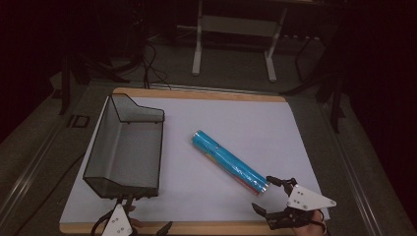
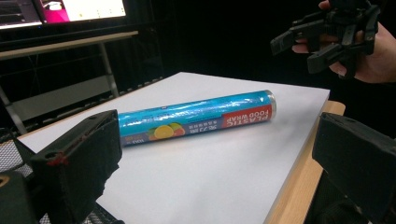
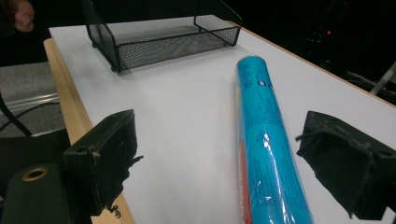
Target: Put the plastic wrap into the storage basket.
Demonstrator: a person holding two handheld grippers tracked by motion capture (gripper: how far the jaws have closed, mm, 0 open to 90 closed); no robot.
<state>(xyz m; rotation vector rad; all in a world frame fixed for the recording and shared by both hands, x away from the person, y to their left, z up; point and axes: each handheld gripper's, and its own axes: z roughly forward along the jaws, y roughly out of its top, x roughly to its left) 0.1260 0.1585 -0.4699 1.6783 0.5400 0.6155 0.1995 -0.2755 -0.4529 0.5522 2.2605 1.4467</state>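
Near the front right corner of the desk [image 1: 295, 128] the right gripper [image 1: 272, 197] hangs with its jaws spread wide and nothing between the pads; the blue roll of plastic food wrap [image 1: 230, 162] lies flat on the white top, diagonal, its near end just in front of those jaws and apart from them; the left gripper [image 2: 210, 177], at the front left corner, also has its jaws wide apart and holds nothing. I think the main danger is rolling: the roll is round and its film looks smooth, so a jaw that touches it from one side only could push it away, maybe toward the front edge, which is near; a grip at the very end could also let the far end drop. The black mesh tray [image 1: 105, 147] stands along the left edge, well apart from the roll; between them the white top is free, and behind the roll toward the back edge there is much open room.
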